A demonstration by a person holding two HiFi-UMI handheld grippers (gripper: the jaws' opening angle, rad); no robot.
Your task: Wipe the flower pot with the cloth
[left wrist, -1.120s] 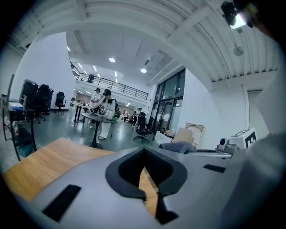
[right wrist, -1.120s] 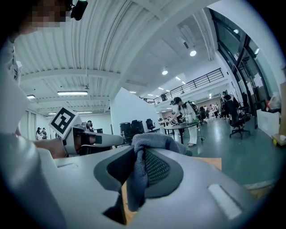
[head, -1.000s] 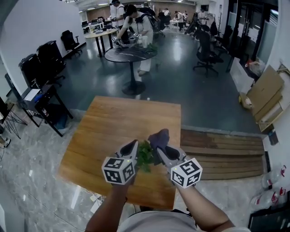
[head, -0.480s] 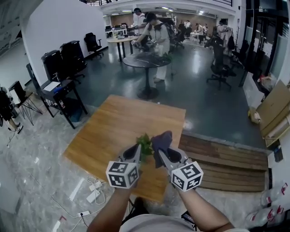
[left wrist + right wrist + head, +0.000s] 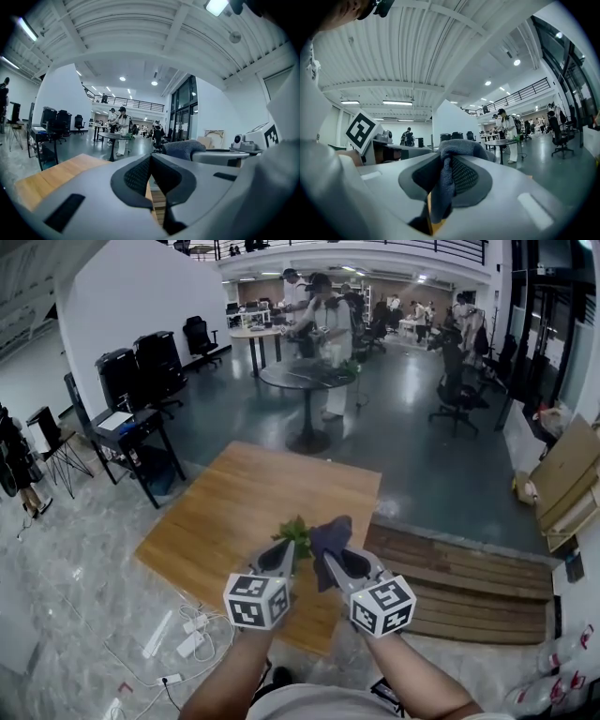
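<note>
A small green plant [image 5: 295, 532] shows just past the tip of my left gripper [image 5: 281, 557]; its pot is hidden behind the grippers. The left gripper [image 5: 150, 159] has its jaws together with nothing between them. Beside it, my right gripper [image 5: 328, 563] is shut on a dark blue cloth [image 5: 329, 538]. The cloth [image 5: 457, 147] bunches over the jaw tips of the right gripper [image 5: 445, 161] and hangs down between them. In the left gripper view, the cloth [image 5: 185, 149] lies to the right. Both grippers are held above the near part of the wooden table [image 5: 253, 493].
A slatted wooden platform [image 5: 459, 568] lies right of the table. A power strip and cables [image 5: 187, 641] are on the floor at the left. A black cart [image 5: 131, 432] stands farther left. People work at a round table [image 5: 309, 376] beyond.
The head view has tilted up, so the table sits lower and farther. Both grippers stay side by side, with the cloth still in the right one and the plant at the left tip.
</note>
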